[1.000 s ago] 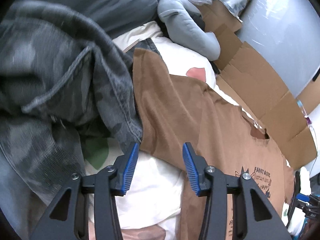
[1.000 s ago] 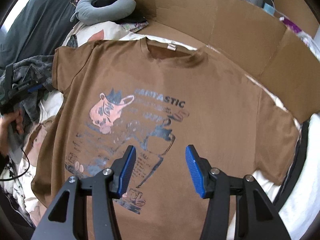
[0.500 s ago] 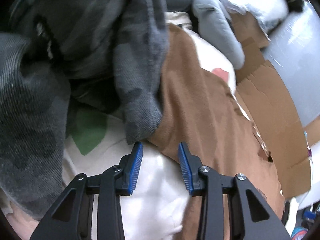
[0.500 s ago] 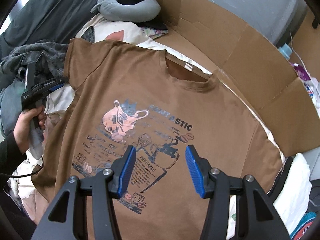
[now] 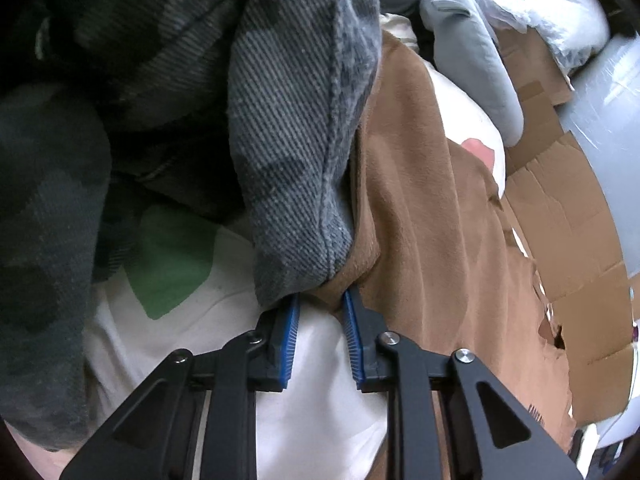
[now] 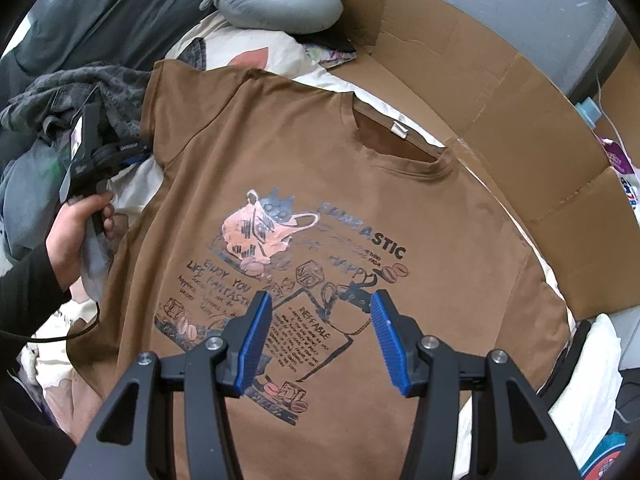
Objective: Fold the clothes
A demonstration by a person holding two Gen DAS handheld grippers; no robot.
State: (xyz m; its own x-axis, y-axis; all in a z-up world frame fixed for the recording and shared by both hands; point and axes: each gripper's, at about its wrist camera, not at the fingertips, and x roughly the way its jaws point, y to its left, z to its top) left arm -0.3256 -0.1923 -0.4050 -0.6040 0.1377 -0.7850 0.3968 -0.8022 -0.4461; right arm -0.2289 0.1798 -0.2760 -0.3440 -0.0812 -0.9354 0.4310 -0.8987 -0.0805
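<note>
A brown printed T-shirt [image 6: 360, 200] lies spread flat, front up, on a white bed sheet. In the left wrist view my left gripper [image 5: 320, 304] has its blue pads partly closed, with the hem of the shirt's left sleeve [image 5: 348, 280] between the tips; the pads still stand apart. The same gripper shows in the right wrist view [image 6: 132, 156] at that sleeve. My right gripper [image 6: 318, 312] is open and empty, hovering above the print on the shirt's lower front.
A grey camouflage garment [image 5: 296, 128] lies bunched against the left sleeve and overhangs my left gripper. A grey neck pillow [image 6: 276, 4] lies at the far end. Flattened cardboard [image 6: 500, 92] lines the bed's far and right side. The white sheet [image 5: 200, 340] shows under the left gripper.
My left gripper has moved forward to the left sleeve hem and narrowed its jaws around it. My right gripper has risen and pulled back a little, still open.
</note>
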